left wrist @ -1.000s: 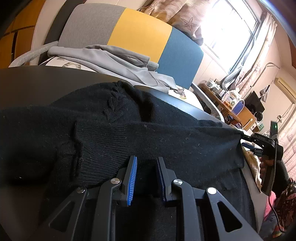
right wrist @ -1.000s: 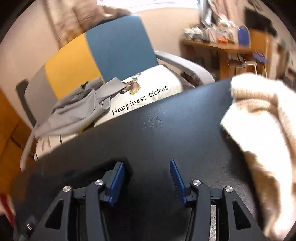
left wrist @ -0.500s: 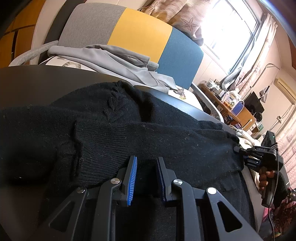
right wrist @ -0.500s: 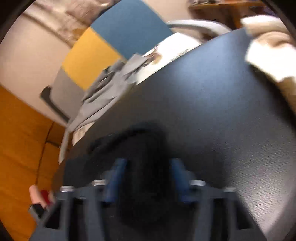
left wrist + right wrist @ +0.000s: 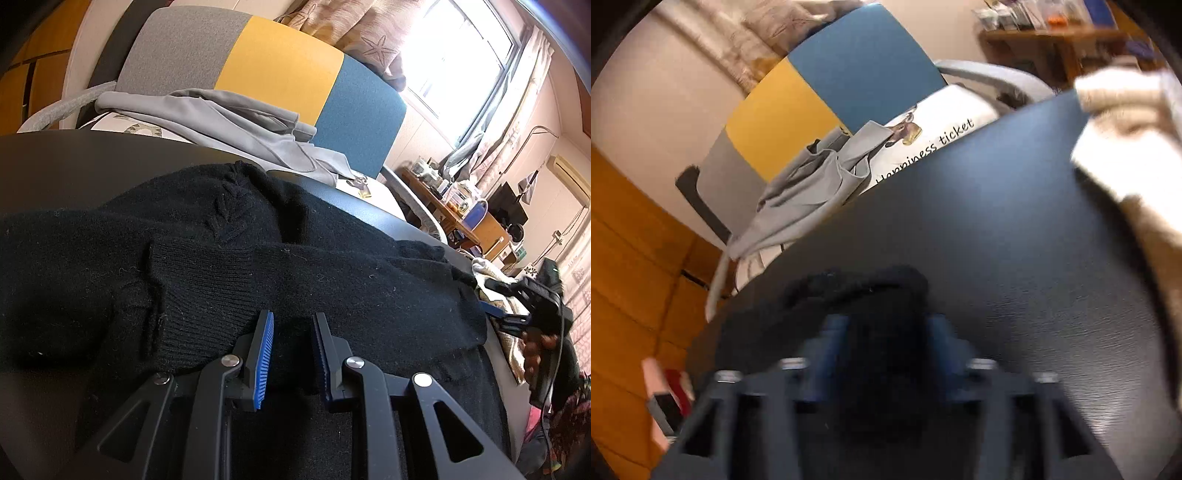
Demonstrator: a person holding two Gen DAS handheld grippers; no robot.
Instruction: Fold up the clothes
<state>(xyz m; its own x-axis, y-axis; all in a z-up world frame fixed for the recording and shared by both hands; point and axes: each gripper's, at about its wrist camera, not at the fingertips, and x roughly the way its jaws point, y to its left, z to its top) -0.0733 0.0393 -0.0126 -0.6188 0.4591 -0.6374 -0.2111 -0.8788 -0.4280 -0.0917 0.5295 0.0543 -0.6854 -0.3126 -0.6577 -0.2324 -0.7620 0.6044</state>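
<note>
A black knit sweater (image 5: 332, 280) lies spread across the black table (image 5: 74, 166). My left gripper (image 5: 291, 354) is shut on a fold of it at the near edge, and dark fabric fills the gap between the blue pads (image 5: 264, 354). At the sweater's right end a hand holds my right gripper (image 5: 506, 302). The right wrist view is blurred. There the right gripper (image 5: 886, 343) has its jaws opening, with a bunched edge of the sweater (image 5: 857, 288) between the fingers.
A cream garment (image 5: 1126, 122) is heaped on the table's right side. Behind the table stands a chair (image 5: 280, 62) with a grey, yellow and blue back. A grey garment (image 5: 229, 114) and a printed cushion (image 5: 945, 122) lie on its seat. A cluttered wooden desk (image 5: 472, 221) stands far right.
My right gripper has swung from the bare table onto the sweater's right end, so black fabric now sits between its fingers. The left gripper and its fold have not moved.
</note>
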